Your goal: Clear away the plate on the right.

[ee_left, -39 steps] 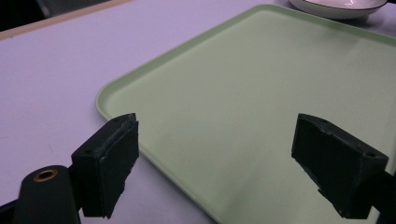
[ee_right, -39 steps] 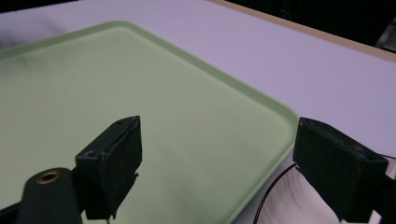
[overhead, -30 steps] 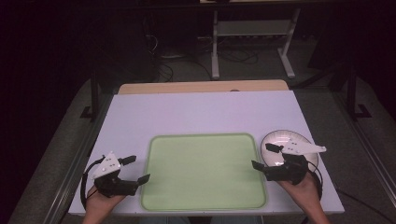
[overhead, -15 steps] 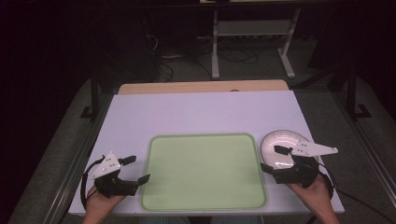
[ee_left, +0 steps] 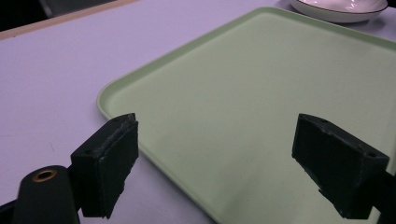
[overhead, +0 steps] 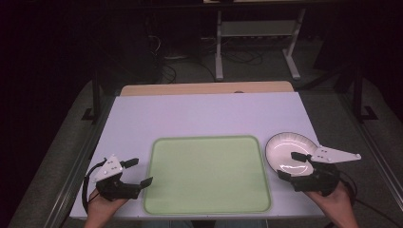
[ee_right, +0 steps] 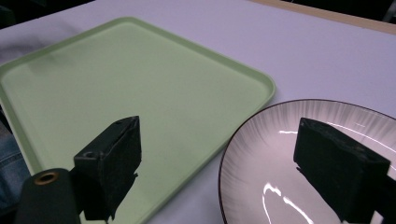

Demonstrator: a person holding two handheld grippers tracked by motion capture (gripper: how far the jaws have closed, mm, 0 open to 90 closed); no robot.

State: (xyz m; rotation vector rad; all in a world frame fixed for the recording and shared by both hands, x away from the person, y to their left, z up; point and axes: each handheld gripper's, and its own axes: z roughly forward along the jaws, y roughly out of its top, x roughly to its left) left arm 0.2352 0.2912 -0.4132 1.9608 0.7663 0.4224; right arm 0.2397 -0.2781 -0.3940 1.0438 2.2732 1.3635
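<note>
Right tool: jaws spread wide, nothing between them. It sits at the near right of the white desk, over the near edge of the shallow white ceramic plate with a thin dark rim and fine grey radial streaks. In the right gripper view one jaw stands over the plate's inner face and the other over the pale green rectangular plastic tray with rounded corners; whether the jaw over the plate touches it is hard to tell, possibly just above.

Left tool: jaws also wide apart, gripping nothing. It is held at the near left of the desk, just beside the tray's left edge. In the left gripper view one jaw hangs over the bare desk at the tray's corner, the other over the tray's floor.

Plate lies flat on the desk, just right of the tray, close to its far right corner but apart from it. Tray holds nothing and lies centred near the front edge.
</note>
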